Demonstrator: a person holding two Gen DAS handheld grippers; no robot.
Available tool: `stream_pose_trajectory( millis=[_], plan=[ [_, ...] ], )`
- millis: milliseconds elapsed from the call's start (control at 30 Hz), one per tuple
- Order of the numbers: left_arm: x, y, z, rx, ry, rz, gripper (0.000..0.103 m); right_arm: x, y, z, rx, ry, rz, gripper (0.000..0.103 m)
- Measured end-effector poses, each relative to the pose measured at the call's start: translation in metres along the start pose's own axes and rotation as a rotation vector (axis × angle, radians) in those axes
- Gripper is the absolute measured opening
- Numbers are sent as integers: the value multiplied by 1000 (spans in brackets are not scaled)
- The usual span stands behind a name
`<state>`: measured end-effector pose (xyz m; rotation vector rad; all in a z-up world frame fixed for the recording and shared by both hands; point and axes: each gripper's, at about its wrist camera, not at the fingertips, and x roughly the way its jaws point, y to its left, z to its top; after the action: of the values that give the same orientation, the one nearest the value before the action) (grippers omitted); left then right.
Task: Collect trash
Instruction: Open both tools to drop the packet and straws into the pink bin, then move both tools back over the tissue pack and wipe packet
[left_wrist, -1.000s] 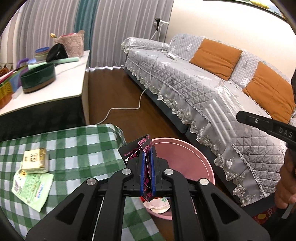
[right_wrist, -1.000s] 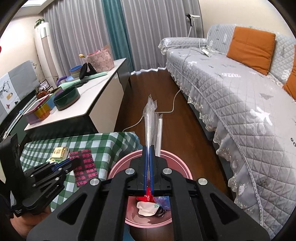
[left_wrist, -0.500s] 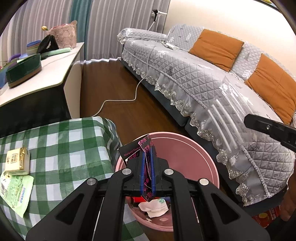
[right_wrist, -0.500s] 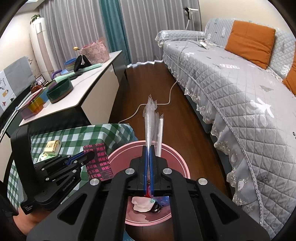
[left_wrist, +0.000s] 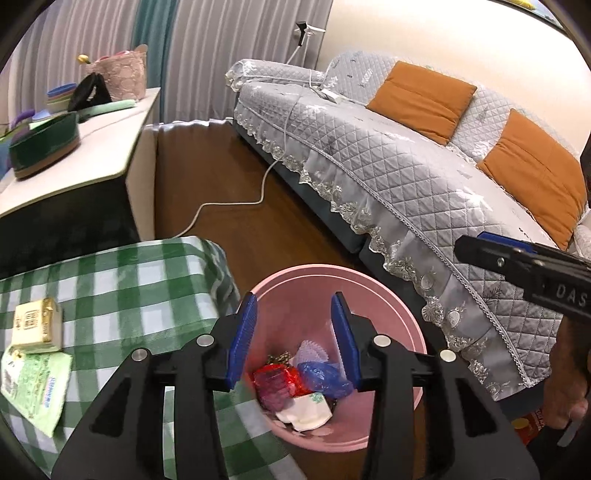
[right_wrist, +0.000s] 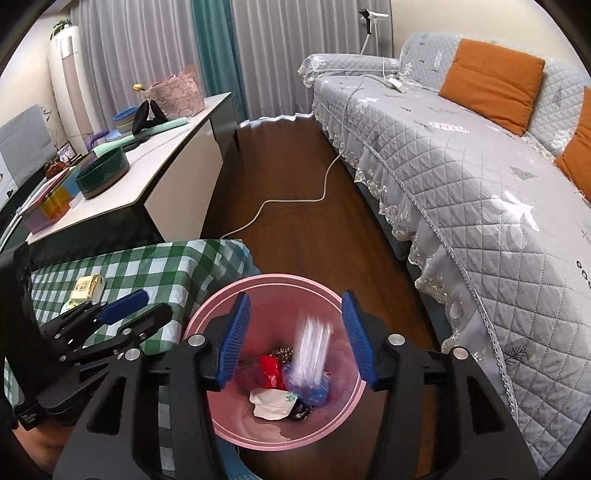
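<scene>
A pink bin (left_wrist: 391, 295) stands on the floor beside the green checked table (left_wrist: 110, 280); it also shows in the right wrist view (right_wrist: 258, 284). Both grippers hover over it. My left gripper (left_wrist: 294, 338) is open and empty. My right gripper (right_wrist: 295, 336) is open, and a clear plastic wrapper (right_wrist: 312, 347), blurred, drops between its pads into the bin. Red, blue and white trash (left_wrist: 303, 387) lies in the bin. A small yellow box (left_wrist: 37, 325) and a green packet (left_wrist: 35, 387) lie on the table.
A grey quilted sofa (right_wrist: 461, 155) with orange cushions runs along the right. A white side table (right_wrist: 155, 147) with a green bowl and bags stands at the left. A white cable (right_wrist: 280, 203) lies on the wooden floor.
Both grippers have opened over the bin. The dark printed wrapper left my left gripper and the clear wrapper left my right gripper.
</scene>
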<state>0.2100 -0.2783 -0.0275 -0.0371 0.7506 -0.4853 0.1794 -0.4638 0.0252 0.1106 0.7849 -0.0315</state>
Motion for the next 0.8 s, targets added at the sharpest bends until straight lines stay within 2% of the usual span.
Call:
stream_pose_trajectory(
  millis=[200,367,467,700,800],
  plan=[
    [-38,25,-6,0,-28,35,41,-13,13,3,-12,-51,7,57],
    [-77,61,-8,-12,-36,99,41,-22,34,7,-36,-85,24,59],
    [-98,85,-5,-25,-45,129,35,-29,48,9,-57,-115,39,59],
    [-151,144,4,-63,-99,200,34,-45,73,10,-47,-211,59,58],
    [-167,165,0,-100,-133,216,34,-47,81,13,-28,-234,84,52]
  ],
)
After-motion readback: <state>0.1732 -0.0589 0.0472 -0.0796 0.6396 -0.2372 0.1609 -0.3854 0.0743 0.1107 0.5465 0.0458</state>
